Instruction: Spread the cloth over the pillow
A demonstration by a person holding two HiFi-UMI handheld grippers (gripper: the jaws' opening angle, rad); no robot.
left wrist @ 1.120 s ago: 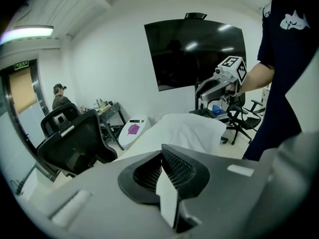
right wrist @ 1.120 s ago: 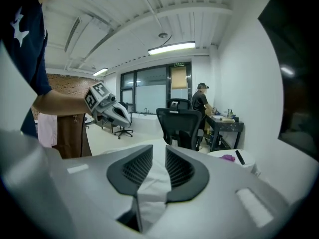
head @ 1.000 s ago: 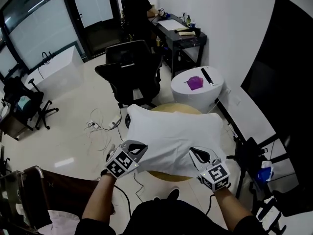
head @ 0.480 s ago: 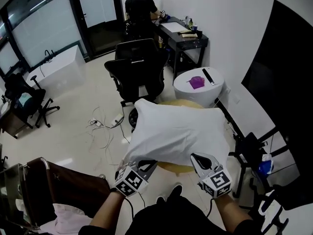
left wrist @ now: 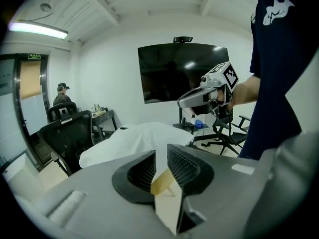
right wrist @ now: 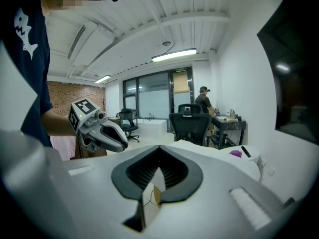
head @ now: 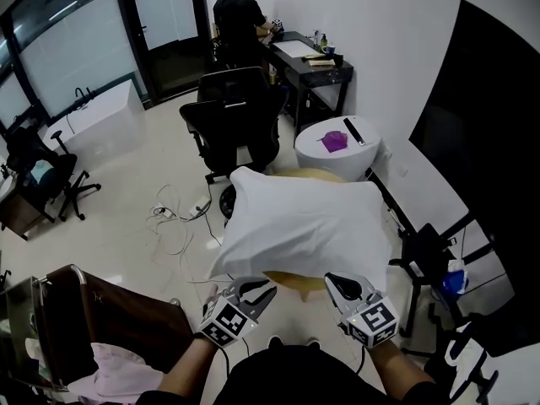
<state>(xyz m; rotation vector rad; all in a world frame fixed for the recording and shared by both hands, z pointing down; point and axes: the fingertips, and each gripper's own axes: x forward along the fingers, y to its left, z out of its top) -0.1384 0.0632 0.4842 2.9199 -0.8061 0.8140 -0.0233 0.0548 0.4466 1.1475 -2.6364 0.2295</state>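
The left gripper (left wrist: 160, 157) has its jaws a narrow slit apart, having just been opening. Nothing sits between them; only the tan edge of the table (head: 291, 282) shows through the gap. The right gripper (right wrist: 158, 153) is closed tip to tip on nothing. Both hang at the lower middle of the head view, just short of the near hem of the cloth (head: 304, 222). The cloth already lies draped over the pillow in the centre of the frame, and the pillow itself is hidden beneath it. The spread looks nearly finished, with only smoothing left. To do that well, keep both grippers level with each other and pinch the hem only at its corners. Tug evenly toward the bottom of the frame so the cloth neither skews nor drags the pillow off the table.
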